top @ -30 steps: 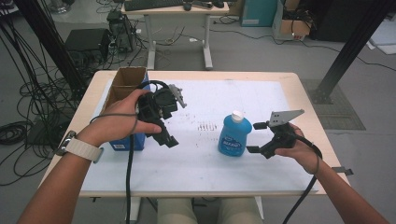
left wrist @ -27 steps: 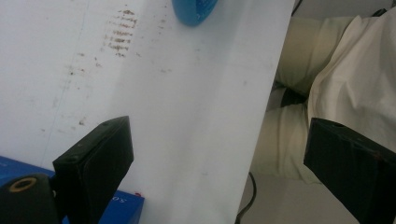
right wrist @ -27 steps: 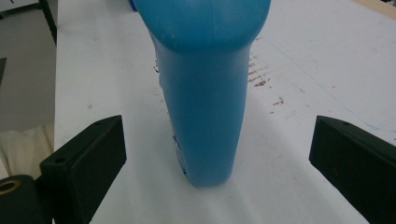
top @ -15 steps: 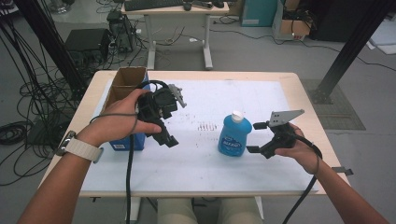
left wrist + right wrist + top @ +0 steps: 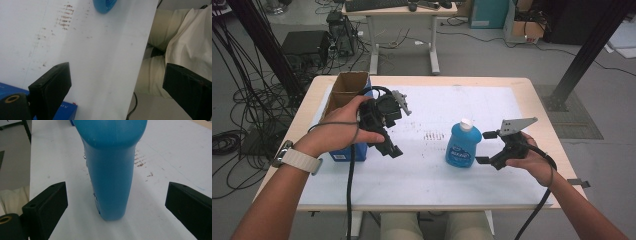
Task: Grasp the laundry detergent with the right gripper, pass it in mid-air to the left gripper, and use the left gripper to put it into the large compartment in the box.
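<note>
Just ahead of the right hand-held gripper (image 5: pixel 486 147) — jaws spread wide, touching nothing — stands the blue bottle (image 5: pixel 462 145), upright.

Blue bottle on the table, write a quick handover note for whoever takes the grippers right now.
Right gripper: open, jaws either side of the blue bottle, not touching it.
Left gripper: open, holding nothing, above the white table sheet beside the open cardboard box.
Bottle: upright mid-table, white cap on.
Done: right gripper lined up on the bottle.
Left: probably close on the bottle and lift it; nothing is gripped yet.
</note>
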The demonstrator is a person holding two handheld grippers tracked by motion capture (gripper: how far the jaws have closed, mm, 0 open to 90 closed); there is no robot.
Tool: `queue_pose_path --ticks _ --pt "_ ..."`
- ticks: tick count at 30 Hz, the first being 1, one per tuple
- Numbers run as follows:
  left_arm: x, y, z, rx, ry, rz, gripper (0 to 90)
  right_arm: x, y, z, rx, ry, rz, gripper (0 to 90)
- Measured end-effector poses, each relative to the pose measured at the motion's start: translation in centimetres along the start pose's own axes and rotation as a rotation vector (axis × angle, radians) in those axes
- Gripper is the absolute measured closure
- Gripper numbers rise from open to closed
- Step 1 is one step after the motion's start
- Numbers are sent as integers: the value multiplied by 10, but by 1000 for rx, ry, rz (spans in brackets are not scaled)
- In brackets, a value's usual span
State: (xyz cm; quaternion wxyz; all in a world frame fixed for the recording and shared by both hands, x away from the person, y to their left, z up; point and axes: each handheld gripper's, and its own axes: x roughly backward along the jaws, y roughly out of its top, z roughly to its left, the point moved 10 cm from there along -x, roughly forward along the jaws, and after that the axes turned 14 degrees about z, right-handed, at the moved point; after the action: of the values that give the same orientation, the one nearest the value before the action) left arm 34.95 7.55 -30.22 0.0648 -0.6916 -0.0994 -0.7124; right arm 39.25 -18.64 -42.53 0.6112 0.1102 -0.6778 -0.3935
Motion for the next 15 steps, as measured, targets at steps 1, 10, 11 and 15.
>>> queue_pose_path --ticks 1,10,11,15 --pt "0 0 0 -1 0 1 86 0 0 0 0 0 -1 42" --pt "0 0 0 1 0 -1 85 0 1 0 -1 1 -2 42" --pt "0 0 0 0 -1 0 85 0 1 0 -1 1 -2 42" --pt "0 -1 0 2 0 -1 86 0 1 0 -1 0 -3 42"
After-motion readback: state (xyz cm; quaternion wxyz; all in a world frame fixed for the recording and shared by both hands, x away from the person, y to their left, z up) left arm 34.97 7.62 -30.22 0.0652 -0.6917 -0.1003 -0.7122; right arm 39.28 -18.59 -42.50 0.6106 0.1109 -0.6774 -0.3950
